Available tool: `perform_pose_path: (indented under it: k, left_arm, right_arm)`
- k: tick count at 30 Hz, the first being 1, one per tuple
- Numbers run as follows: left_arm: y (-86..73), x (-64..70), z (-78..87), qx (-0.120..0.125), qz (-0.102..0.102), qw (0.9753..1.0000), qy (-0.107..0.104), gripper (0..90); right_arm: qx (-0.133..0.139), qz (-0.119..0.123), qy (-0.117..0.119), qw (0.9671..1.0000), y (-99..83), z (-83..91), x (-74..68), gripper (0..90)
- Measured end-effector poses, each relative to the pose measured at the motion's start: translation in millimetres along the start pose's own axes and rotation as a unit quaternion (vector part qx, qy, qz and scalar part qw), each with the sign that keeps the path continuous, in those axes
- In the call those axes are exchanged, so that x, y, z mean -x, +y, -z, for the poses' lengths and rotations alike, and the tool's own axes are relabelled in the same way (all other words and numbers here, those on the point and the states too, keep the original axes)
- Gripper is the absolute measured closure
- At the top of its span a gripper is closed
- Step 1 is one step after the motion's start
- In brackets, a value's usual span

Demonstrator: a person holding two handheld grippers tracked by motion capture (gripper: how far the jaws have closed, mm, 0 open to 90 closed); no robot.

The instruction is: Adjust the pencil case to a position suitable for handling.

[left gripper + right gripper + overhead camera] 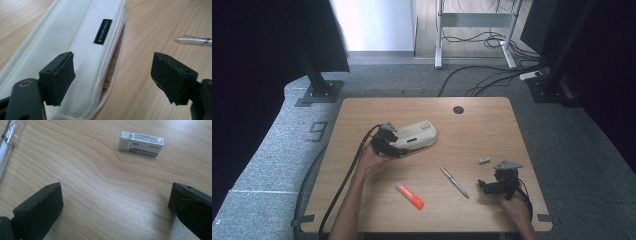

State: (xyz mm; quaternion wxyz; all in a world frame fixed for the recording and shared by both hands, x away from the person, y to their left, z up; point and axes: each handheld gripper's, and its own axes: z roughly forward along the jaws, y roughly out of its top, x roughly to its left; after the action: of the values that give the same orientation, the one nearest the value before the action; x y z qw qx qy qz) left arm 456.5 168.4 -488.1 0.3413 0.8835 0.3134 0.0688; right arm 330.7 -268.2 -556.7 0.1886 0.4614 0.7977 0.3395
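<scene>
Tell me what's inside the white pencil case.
The white pencil case lies on the table, its zipper edge slightly parted. Through that gap only a dark, brownish sliver shows; the fabric covers the contents, so they cannot be seen.

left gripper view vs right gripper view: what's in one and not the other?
The left gripper view alone has the white pouch with its black label, lying under and past the open left gripper, zipper edge gaping. The right gripper view alone has the eraser, lying flat ahead of the open right gripper and apart from it. Both show the wooden table and the clear pen, seen at an edge of each view. In both, the jaws are spread with nothing between them.
</scene>
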Motion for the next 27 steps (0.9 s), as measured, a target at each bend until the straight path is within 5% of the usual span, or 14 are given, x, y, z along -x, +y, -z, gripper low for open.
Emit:
perform_pose_path:
  k: [10, 27]
  left_arm:
    - [-1.2, -13.9, -12.5, -0.009, -0.001, 1.0000, -0.001, 36.6]
    - [-20.5, -10.2, -13.7, -0.009, -0.029, 0.9991, 0.028, 51.4]
  right_arm:
    - [0.000, 0.000, 0.000, 1.0000, 0.0, 0.0, 0.0, 0.0]
    - [0.000, 0.000, 0.000, 1.0000, 0.0, 0.0, 0.0, 0.0]
